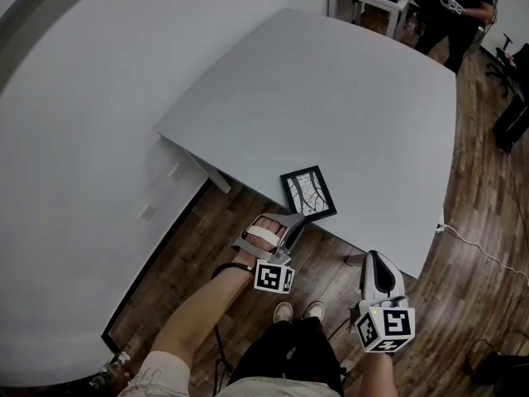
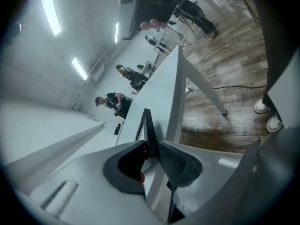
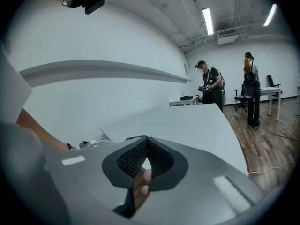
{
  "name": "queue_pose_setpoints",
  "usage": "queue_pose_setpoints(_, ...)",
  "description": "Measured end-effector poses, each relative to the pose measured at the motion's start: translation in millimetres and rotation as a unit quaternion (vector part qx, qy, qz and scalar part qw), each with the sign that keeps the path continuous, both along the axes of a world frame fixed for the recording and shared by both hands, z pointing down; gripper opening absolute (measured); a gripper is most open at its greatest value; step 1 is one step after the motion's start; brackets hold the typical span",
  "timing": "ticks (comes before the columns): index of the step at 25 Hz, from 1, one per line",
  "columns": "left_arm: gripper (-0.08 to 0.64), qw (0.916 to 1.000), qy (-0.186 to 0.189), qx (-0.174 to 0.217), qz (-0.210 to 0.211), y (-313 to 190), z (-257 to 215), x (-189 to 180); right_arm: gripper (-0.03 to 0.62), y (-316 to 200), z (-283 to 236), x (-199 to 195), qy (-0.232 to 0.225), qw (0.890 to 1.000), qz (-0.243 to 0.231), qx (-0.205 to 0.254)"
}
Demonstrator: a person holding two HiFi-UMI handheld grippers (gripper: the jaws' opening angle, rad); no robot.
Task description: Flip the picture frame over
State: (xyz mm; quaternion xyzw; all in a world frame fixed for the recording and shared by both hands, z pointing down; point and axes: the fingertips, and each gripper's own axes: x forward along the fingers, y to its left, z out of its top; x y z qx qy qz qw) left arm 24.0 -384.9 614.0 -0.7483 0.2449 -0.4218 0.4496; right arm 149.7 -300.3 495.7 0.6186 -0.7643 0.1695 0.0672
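Left gripper (image 1: 291,222) clamps the picture frame (image 1: 308,192); right gripper (image 1: 376,261) clenched, empty.

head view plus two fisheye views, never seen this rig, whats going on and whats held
No robot here: a person wears a head camera and holds a hand-held gripper in each hand, each carrying its own camera. The head view looks down on a grey table with a black picture frame at its near edge, picture side up. The left hand-held gripper is clamped on the frame's edge. The right hand-held gripper hangs short of the table, jaws together, empty.
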Motion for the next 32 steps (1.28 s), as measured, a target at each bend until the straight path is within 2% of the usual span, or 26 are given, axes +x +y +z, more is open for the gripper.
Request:
queue_pose_setpoints(7, 0.092, 0.9996, -0.021, -0.016, 0.000, 3, 21, 3, 0.028, 2, 3, 0, 0.001, 1.000, 0.001, -0.004)
queue_pose_setpoints(15, 0.102, 0.9992, -0.035, -0.016, -0.006, 3, 27, 7, 0.028, 3, 4, 2, 0.000, 1.000, 0.002, -0.005)
queue_pose_setpoints(18, 0.142, 0.9986, -0.037, -0.034, -0.016, 3, 30, 5, 0.028, 3, 3, 2, -0.001, 1.000, 0.002, -0.005)
queue_pose_setpoints(28, 0.253, 0.9962, -0.024, -0.079, -0.026, 11, 27, -4, 0.028, -1, -7, 1, -0.001, 1.000, -0.002, 0.006)
queue_pose_setpoints(30, 0.261, 0.9962, -0.013, -0.082, -0.028, 13, 25, -5, 0.028, -2, -10, 0, 0.000, 1.000, -0.003, 0.009)
queue_pose_setpoints(32, 0.267, 0.9949, 0.016, -0.092, -0.039, 19, 12, -6, 0.028, -2, -13, -1, 0.001, 1.000, -0.004, 0.011)
